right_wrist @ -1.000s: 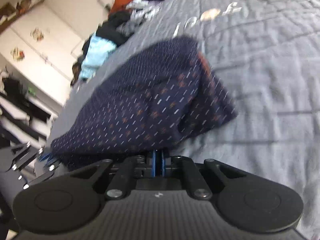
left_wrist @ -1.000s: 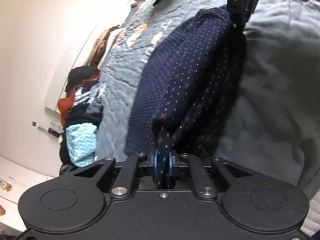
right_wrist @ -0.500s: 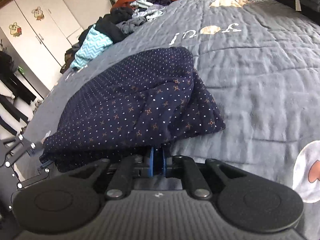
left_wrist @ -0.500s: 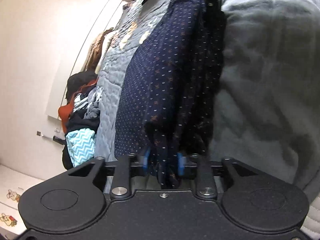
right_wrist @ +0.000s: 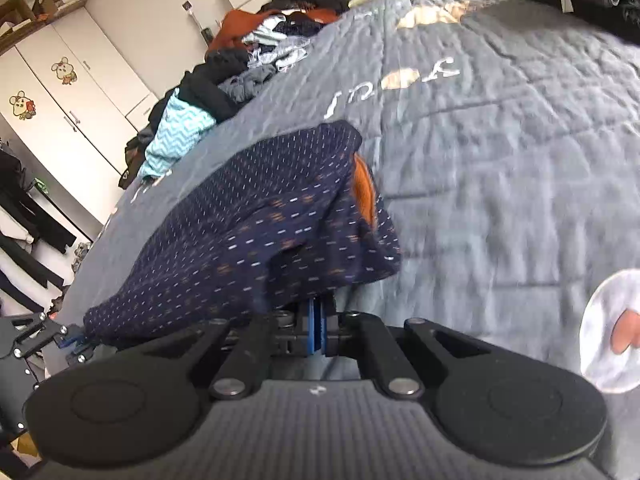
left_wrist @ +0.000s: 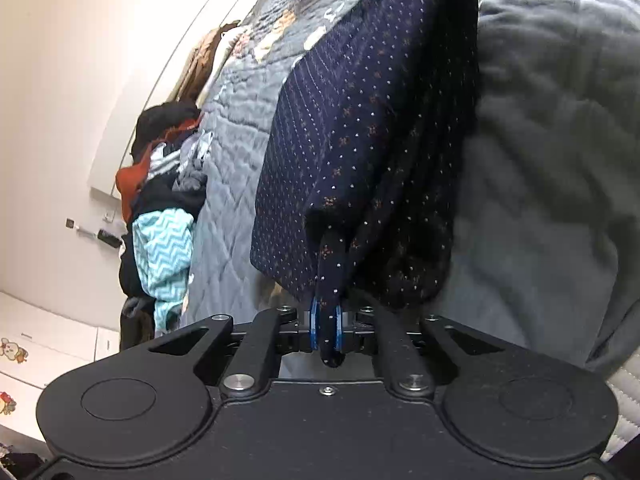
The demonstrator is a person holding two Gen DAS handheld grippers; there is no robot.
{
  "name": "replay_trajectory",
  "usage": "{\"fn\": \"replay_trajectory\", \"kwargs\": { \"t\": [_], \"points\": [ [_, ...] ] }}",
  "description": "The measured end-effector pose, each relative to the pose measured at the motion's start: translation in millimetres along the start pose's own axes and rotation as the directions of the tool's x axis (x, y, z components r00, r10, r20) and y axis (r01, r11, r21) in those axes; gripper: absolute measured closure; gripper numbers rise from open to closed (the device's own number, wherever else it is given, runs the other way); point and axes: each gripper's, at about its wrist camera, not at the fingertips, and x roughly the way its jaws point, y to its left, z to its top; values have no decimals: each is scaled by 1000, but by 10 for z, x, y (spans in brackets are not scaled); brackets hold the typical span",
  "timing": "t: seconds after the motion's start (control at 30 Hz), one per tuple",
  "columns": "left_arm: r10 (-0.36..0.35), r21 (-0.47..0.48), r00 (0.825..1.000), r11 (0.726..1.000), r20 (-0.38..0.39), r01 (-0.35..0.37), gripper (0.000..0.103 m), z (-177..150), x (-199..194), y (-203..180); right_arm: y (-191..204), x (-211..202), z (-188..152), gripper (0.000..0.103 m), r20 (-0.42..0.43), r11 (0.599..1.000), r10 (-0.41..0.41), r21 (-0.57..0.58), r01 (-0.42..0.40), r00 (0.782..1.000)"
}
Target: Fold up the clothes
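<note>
The navy dotted garment [right_wrist: 256,232] lies doubled over on the grey quilted bed cover [right_wrist: 500,168], near the bed's front edge where the person stands, with an orange lining [right_wrist: 362,192] showing at one open end. The left tool [left_wrist: 326,328] has its blue pads pressed together on a pinch of the cloth at one end, and the right tool [right_wrist: 318,326] is likewise closed with the fabric's near edge running into its pads, so the piece hangs slightly taut between the two. The right-wrist view is smeared, so the cloth seems to be in motion. Judging by this, a fold is in hand: the two held corners want carrying together at the same height and pace, so the edge stays straight and lands square on the layer beneath. Keep both pinches firm until the cloth rests flat, and let the loose end settle without bunching; the thin weave looks likely to slip or crease if one side leads. A pile of unsorted clothes [right_wrist: 240,68], a teal zigzag piece [right_wrist: 176,128] among them, sits at the bed's far-left edge, well apart
</note>
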Motion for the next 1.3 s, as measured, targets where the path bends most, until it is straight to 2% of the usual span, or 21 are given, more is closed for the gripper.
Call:
{"fn": "replay_trajectory", "kwargs": {
  "t": [0.07, 0.1, 0.13, 0.2, 0.27, 0.3, 0.33, 0.37, 0.43, 0.53, 0.6, 0.7, 0.8, 0.9, 1.13, 1.17, 1.2, 1.3],
  "points": [
    [14, -4, 1000, 1000, 12, -14, 77, 18, -39, -40, -16, 2, 13, 100, -19, 1000, 8, 6, -8, 1000],
    [21, -7, 1000, 1000, 18, -21, 51, 27, -58, -60, -19, 7, 1, 100, -24, 1000, 6, -3, -6, 1000],
    [28, -9, 999, 1000, 24, -28, 37, 36, -77, -80, -19, 8, -11, 100, -25, 1000, 3, -11, -3, 1000],
    [46, -5, 999, 999, 21, -46, 37, 49, -118, -111, -8, 14, -18, 100, -33, 1000, 3, -21, -4, 999],
    [23, -29, 1000, 999, 13, -23, 45, 44, -198, -83, -2, 21, -22, 99, -41, 1000, 4, -25, -5, 999],
    [-9, -63, 1000, 998, 13, 10, 65, 43, -224, -58, -7, 24, -24, 99, -43, 1000, 6, -22, -7, 999],
    [-42, -97, 999, 994, 15, 43, 80, 43, -249, -34, -12, 28, -26, 99, -45, 1000, 7, -18, -8, 999],
    [-74, -131, 997, 989, 18, 75, 82, 42, -275, -10, -17, 31, -28, 99, -46, 1000, 9, -13, -9, 999],
    [-138, -197, 990, 970, 26, 140, 84, 41, -326, 38, -21, 37, -29, 99, -48, 1000, 10, -7, -11, 999],
    [-231, -293, 972, 927, 47, 234, 84, 39, -403, 111, -18, 38, -29, 99, -48, 1000, 12, -1, -12, 999],
    [-269, -349, 962, 898, 41, 266, 84, 25, -270, 136, -21, 31, -32, 99, -49, 1000, 16, 3, -16, 999],
    [-229, -375, 973, 899, 34, 225, 84, 16, -164, 131, -37, 30, -34, 98, -50, 1000, 22, 13, -21, 998],
    [-220, -390, 975, 896, 23, 211, 83, 20, -75, 134, -37, 44, -40, 98, -52, 1000, 21, 11, -21, 998],
    [-220, -358, 975, 912, -14, 201, 83, 48, 55, 52, -40, 70, -49, 98, -58, 1000, 20, 11, -19, 998],
    [-108, -159, 994, 982, -28, 102, 80, 100, 154, -265, -35, 153, -85, 96, -66, 1000, 11, 7, -10, 998],
    [-95, -122, 995, 988, -25, 91, 82, 103, 151, -306, -21, 166, -93, 96, -65, 1000, 5, -8, -5, 998],
    [-95, -95, 995, 991, -22, 93, 92, 95, 137, -328, -9, 171, -99, 99, -57, 1000, -5, -22, 4, 998],
    [-84, -16, 996, 996, -16, 83, 96, 14, 32, -324, -69, 155, -103, 100, -32, 999, -5, 32, 6, 999]
  ]
}}
